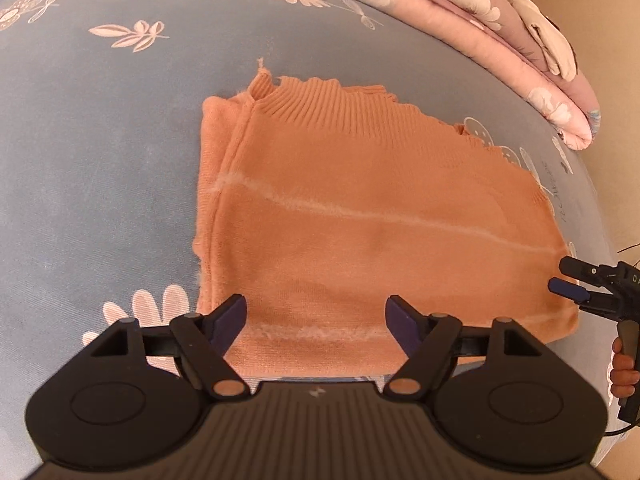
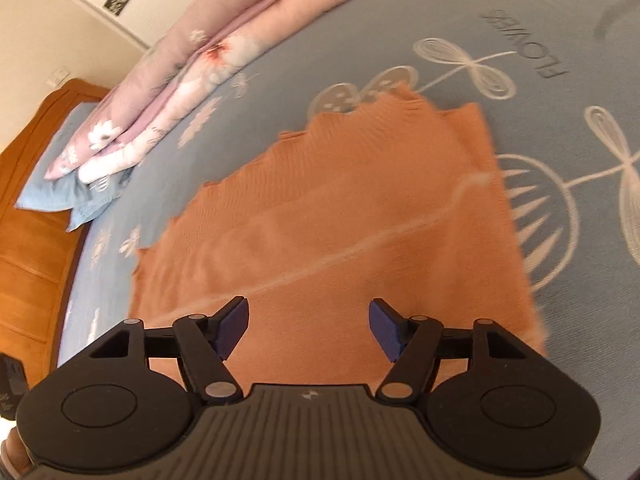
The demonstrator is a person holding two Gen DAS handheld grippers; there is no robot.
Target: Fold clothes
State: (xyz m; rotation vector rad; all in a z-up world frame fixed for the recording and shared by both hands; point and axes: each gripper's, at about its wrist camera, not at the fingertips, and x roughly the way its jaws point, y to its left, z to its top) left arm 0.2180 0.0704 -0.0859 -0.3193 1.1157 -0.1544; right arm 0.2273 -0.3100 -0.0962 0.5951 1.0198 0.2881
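Spread flat on a bed covered by a grey-blue sheet with white flower prints (image 1: 100,184) lies a salmon-orange knitted sweater (image 1: 360,216), already folded into a rough rectangle. It sits toward the sheet's near edge, with its ribbed band pointing toward the far side. Pale fuzzy lines cross the knit from side to side.

Both tools are black two-finger grippers with dark blue pads. The left gripper (image 1: 316,320) hovers over the sweater's near edge, fingers spread wide with nothing between them. The right gripper (image 2: 308,326) hovers over the same garment nearer its right side, fingers likewise spread and empty; the left view shows it at the sweater's near right corner, held by a person's hand (image 1: 622,372).

The knit looks soft, light and limp, so it should drape and sag when lifted rather than hold a shape. It appears fuzzy, not slippery, and unlikely to be damaged by a pinch. The likeliest holds are the two near corners, pinching through all layers so the fold does not slide apart.

A folded pink floral quilt (image 1: 500,40) lies along the far edge of the sheet, well apart from the sweater. Bare sheet surrounds the garment to the left and beyond, leaving room to fold it away from the near edge. The sheet's right edge is close.
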